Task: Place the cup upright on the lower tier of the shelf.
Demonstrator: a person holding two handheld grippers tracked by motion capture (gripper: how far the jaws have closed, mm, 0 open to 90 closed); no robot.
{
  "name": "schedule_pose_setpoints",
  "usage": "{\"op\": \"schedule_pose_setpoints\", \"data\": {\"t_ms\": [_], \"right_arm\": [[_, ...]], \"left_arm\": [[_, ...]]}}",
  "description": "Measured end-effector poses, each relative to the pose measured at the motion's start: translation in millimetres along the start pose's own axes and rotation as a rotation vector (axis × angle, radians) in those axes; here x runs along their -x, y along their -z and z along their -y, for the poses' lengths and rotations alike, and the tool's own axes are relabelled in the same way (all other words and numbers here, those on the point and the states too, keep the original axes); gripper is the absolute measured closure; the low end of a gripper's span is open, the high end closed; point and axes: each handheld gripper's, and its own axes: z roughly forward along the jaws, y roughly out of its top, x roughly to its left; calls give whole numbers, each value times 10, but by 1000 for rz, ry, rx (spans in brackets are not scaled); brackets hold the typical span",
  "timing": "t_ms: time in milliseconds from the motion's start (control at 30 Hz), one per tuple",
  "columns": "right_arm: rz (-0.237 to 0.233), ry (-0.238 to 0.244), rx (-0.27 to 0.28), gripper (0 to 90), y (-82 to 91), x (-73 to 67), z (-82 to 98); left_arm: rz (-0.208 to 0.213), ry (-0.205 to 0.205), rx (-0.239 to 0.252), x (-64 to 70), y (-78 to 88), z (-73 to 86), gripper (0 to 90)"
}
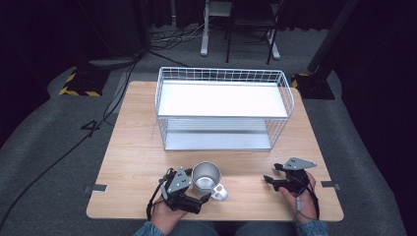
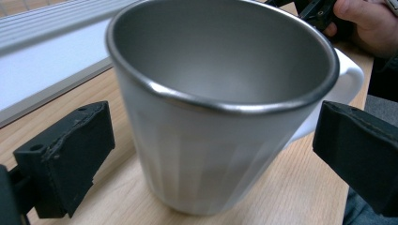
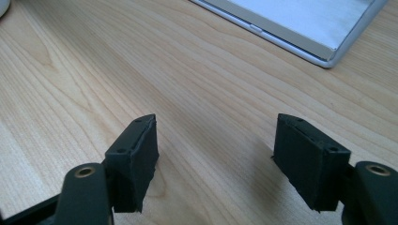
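Your left gripper [image 2: 213, 154] straddles the steel mug [image 2: 220, 103] near the table's [image 1: 133, 147] front edge, jaws wide, not yet touching (handle turned away, leaving plain walls to pinch). Right gripper [image 3: 216, 159] idles open, empty, over bare wood.

White wire rack [image 1: 223, 105], wooden table [image 1: 133, 147], chair legs [image 1: 248, 34]

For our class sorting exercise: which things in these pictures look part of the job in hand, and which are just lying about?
Likely part of the job:
metal mug, standing between the open jaws of the left gripper
white wire shelf rack, probably
right gripper, open over bare table

Just lying about:
floor cables
chair legs behind the table
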Motion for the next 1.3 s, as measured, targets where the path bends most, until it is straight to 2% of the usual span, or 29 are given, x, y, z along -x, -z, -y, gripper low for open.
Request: {"op": "schedule_pose_setpoints", "data": {"t_ms": [233,300,567,767,867,967,1300], "right_arm": [[-1,-2,-2,313,1,2,0],[-1,-2,-2,313,0,3,0],[-3,-6,-2,312,-1,4,0],[-3,-6,-2,313,-1,4,0],[-2,-4,-1,312,-1,4,0],[0,-2,-1,312,0,1,0],[0,-1,0,313,0,0,0]], "left_arm": [[2,4,-13,2,-127,-25,0],[9,21,-19,-12,-173,-25,0],[10,40,-38,-26,-224,-11,9],[15,64,-22,-48,-241,26,44],[3,57,-13,-35,-239,34,48],[-22,31,8,-3,-231,46,61],[-46,-3,21,31,-231,46,75]]}}
